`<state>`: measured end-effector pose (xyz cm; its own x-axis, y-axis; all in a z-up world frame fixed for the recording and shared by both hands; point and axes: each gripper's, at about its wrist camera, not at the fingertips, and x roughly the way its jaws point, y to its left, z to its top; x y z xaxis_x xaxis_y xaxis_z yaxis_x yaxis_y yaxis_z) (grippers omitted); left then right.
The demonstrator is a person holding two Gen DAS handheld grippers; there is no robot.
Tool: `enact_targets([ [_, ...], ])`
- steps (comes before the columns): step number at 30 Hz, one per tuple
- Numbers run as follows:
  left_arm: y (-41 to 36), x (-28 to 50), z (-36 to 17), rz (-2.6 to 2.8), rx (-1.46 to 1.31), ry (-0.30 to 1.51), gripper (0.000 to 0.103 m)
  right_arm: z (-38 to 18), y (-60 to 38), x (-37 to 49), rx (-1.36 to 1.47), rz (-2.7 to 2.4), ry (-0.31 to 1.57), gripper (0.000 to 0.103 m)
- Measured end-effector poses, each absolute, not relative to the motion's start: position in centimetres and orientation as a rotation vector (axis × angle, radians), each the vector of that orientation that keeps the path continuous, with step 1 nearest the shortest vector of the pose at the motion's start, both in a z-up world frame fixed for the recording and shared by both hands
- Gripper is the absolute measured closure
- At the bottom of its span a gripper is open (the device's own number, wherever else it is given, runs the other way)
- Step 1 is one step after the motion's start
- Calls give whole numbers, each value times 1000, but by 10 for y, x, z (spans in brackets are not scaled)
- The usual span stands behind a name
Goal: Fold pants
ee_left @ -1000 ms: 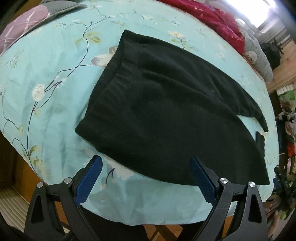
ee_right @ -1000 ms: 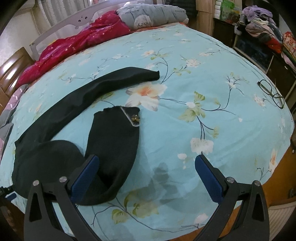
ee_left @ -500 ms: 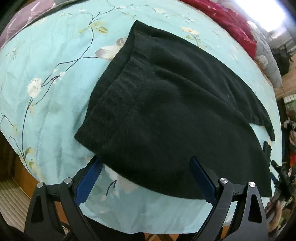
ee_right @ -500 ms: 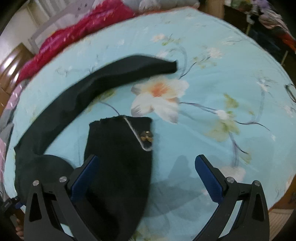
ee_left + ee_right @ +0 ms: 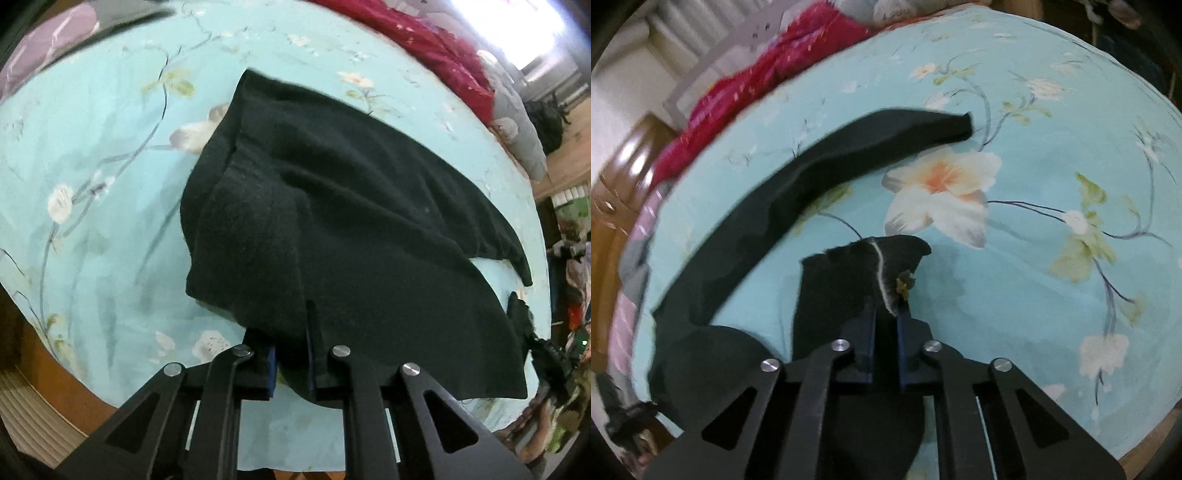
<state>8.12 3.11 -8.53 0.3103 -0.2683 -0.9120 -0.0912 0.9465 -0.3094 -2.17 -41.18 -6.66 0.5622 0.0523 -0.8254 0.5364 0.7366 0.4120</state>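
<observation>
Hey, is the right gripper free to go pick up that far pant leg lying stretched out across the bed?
Probably not yet. The right gripper is clamped on the near leg's cuff, so it must release first. Otherwise only bare sheet separates it from the far pant leg.

A bed in a turquoise floral sheet [image 5: 1052, 295] is carrying black pants [image 5: 351, 221] at centre frame and red bedding [image 5: 746, 92] lying upper left

Pants [image 5: 351, 221]: black, spread across the bed, near edge bunched and lifted.
Left gripper [image 5: 291, 354]: jaws just closed, pinching the pants' near edge.
Bedsheet [image 5: 110, 184]: pale blue, flower print.
Blanket [image 5: 424, 48]: red, at far side.
Pillow [image 5: 40, 55]: purple, far left corner.
</observation>
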Motion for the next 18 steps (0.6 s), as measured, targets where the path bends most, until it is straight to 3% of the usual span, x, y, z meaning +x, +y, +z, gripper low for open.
enact_targets([
  [7,35,69,-67,-117,-306,1225,92,-45,-451,-112,875,-414,740,94],
  [10,42,71,-88,-83,-328,1297,92,-72,-473,-145,934,-525,792,94],
  [16,47,61,-82,-84,-279,1279,90,-91,-478,-174,1019,-544,779,94],
  [18,49,61,-79,-84,-284,1282,86,-85,-477,-173,995,-555,780,87],
])
